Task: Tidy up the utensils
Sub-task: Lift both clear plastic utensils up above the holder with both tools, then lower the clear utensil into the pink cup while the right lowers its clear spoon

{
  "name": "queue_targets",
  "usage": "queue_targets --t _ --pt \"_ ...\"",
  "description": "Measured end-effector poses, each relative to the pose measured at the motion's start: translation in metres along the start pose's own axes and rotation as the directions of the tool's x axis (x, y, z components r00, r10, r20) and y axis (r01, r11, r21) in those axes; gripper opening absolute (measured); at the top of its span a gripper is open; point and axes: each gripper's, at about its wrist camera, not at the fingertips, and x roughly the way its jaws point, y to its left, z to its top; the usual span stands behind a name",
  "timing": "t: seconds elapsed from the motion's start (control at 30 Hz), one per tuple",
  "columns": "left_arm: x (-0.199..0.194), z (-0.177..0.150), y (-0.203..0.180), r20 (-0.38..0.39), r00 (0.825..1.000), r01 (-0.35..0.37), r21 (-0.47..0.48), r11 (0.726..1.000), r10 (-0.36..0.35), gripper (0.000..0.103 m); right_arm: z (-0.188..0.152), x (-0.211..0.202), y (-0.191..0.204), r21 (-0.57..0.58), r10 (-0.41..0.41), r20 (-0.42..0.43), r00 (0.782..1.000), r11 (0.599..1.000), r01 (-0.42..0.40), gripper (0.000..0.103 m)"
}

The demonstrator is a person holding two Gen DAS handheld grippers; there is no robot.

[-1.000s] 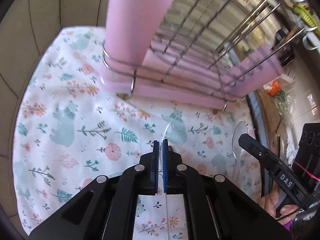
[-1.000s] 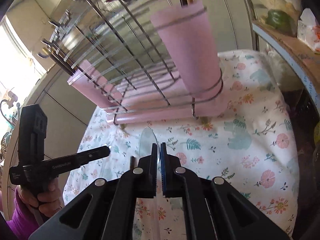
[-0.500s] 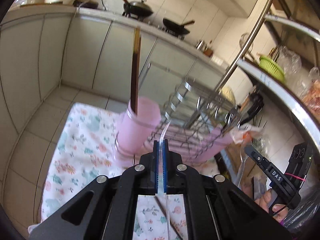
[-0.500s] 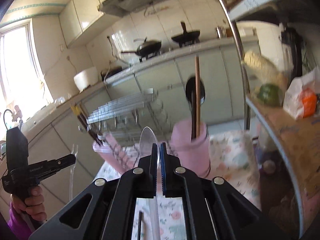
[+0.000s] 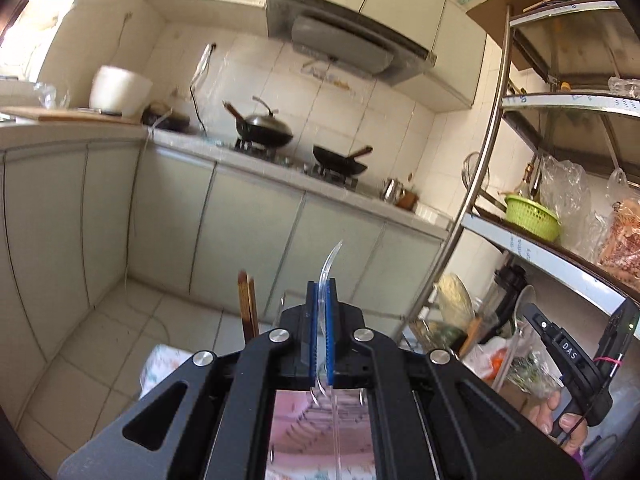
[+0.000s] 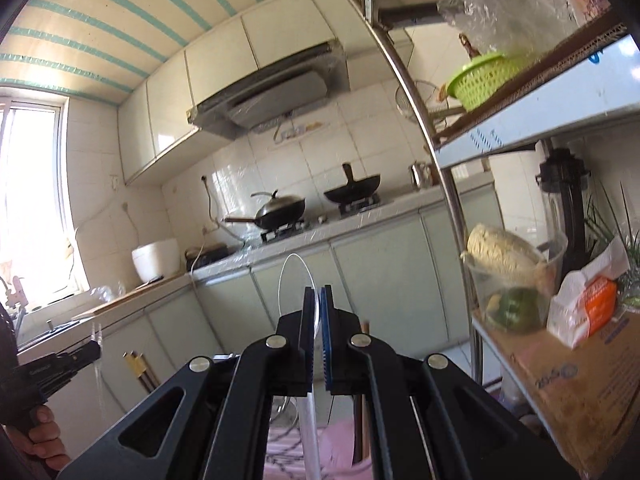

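Observation:
My left gripper is shut on a clear plastic utensil whose curved tip rises above the blue pads and whose handle runs down below. My right gripper is shut on a clear plastic spoon, bowl up. Both are raised high above the pink dish rack, which shows only between the fingers, also in the right wrist view. Brown chopsticks stick up from the pink holder below. The right gripper shows at the right in the left wrist view; the left gripper shows at the left in the right wrist view.
A metal shelf rack stands at the right with a green basket, bags and a jar. A kitchen counter with a wok and a pan runs across the back. A floral cloth edge shows below.
Both grippers have lifted and tilted upward with their clear utensils. The view has swung from the floral cloth and the rack up to the counter and wall.

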Motion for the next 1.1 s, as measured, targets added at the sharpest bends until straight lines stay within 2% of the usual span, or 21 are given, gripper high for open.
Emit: queue_targets --t 0.13,0.27,0.43,0.63,0.8,0.93,1.1 --pt "0.012 0.010 -0.006 0.091 0.995 -0.046 0.021 0.999 0.043 0.002 -0.003 0.014 0.001 -0.045 -0.020 0.077 0.997 0.999 0.023 0.003" --pt "0.028 0.008 -0.011 0.170 0.981 -0.106 0.052 0.993 0.096 0.002 -0.017 0.031 0.002 -0.081 -0.022 0.100 0.995 0.996 0.030 0.003" --pt "0.041 0.005 -0.013 0.261 0.956 -0.157 0.064 0.986 0.135 0.002 -0.035 0.040 -0.003 -0.087 -0.028 0.094 0.995 0.995 0.037 0.003" --pt "0.061 -0.008 -0.014 0.295 0.940 -0.205 0.095 0.974 0.169 0.002 -0.051 0.046 -0.010 -0.082 -0.044 0.058 0.997 0.995 0.049 0.003" --pt "0.065 -0.027 -0.019 0.342 0.920 -0.256 0.152 0.954 0.193 0.002 -0.060 0.050 -0.014 -0.068 -0.054 0.027 0.998 0.996 0.056 0.003" --pt "0.062 -0.040 -0.020 0.335 0.924 -0.253 0.174 0.952 0.184 0.002 -0.066 0.048 -0.015 -0.060 -0.060 -0.004 0.998 0.996 0.060 0.003" --pt "0.053 -0.055 -0.018 0.280 0.945 -0.221 0.166 0.961 0.169 0.002 -0.073 0.043 -0.017 -0.043 -0.076 -0.063 0.995 0.996 0.074 0.003"
